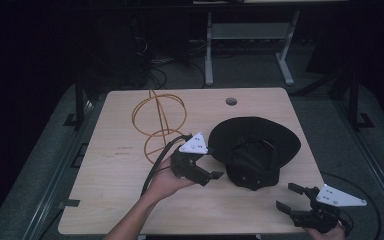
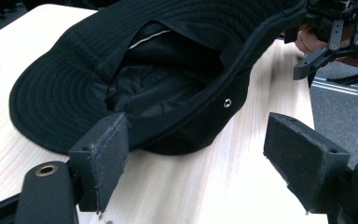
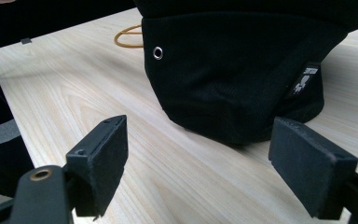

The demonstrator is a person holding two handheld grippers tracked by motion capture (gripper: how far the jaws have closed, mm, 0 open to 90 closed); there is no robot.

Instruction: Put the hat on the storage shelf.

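Observation:
A black bucket hat lies right of the table's middle with its brim spread wide and its inside showing. My left gripper is held in a hand just left of the hat, open, its jaws pointing at the crown. In the left gripper view, its left pad sits close to the brim's edge, and nothing is between the pads. My right gripper hovers at the front right corner, open, facing the hat's crown a short way off. Its pads are apart and bare.
An orange wire frame of hoops stands at the back left of the wooden table. A round cable hole sits near the far edge. The left gripper's black cable trails toward the front. Dark floor and table legs lie beyond.

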